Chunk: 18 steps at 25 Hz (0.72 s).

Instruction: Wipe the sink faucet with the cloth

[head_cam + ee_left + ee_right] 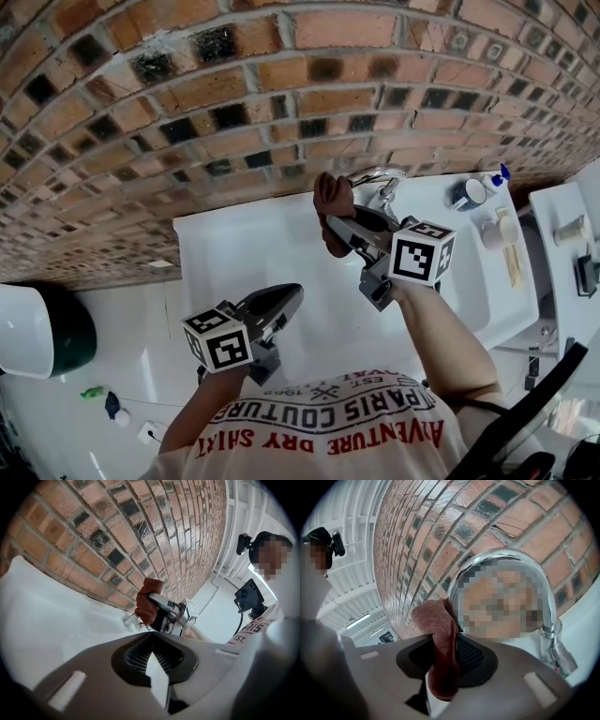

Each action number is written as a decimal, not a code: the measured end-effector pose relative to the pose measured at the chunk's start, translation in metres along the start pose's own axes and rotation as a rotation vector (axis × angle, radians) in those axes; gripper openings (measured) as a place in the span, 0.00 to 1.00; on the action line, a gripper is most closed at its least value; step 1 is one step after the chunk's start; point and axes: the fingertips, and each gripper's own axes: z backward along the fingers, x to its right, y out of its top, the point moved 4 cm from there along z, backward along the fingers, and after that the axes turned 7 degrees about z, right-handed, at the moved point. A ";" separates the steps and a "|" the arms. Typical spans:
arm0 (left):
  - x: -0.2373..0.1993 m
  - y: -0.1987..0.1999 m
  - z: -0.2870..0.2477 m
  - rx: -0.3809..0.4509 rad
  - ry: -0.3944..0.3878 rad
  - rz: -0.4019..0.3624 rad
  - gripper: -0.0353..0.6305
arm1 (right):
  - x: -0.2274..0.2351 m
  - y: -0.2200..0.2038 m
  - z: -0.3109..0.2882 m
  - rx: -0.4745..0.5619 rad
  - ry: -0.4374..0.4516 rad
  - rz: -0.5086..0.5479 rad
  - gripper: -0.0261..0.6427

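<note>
The cloth is clamped between the closed jaws of the right gripper and is held just left of the faucet. Whether it touches the chrome cannot be told. The left gripper is held well in front of the faucet, over the sink, with its jaws together and nothing between them.

Only a narrow fold of cloth is pinched, and the rest is bunched loosely past the jaw tips. It is judged that the cloth could be dragged out if it were rubbed hard along the arched spout. If the cloth were shifted aside, the chrome could be struck by the bare jaw tips.

Little room is left behind the faucet, where the brick wall stands close, so a sweep round the back could be stopped by the wall. To the right of the faucet a small jar and a bottle are set on the ledge, and these could be knocked by a wide stroke. Open room is found in front of the faucet and to its left, across the bare white basin
</note>
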 end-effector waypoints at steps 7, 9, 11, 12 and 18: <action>0.000 0.001 0.000 -0.004 -0.004 -0.003 0.06 | -0.002 0.006 0.003 0.011 -0.009 0.001 0.19; 0.001 0.001 0.001 -0.005 -0.005 -0.006 0.06 | -0.003 0.011 0.006 0.028 -0.004 -0.009 0.19; 0.001 -0.001 0.000 -0.008 -0.008 -0.010 0.06 | -0.005 0.017 0.009 0.045 -0.002 -0.011 0.19; 0.002 -0.001 -0.001 -0.010 -0.011 -0.012 0.06 | -0.005 0.021 0.012 0.052 -0.004 -0.007 0.19; 0.007 -0.003 -0.004 -0.015 -0.013 -0.016 0.06 | -0.003 0.040 0.028 0.108 -0.011 -0.003 0.19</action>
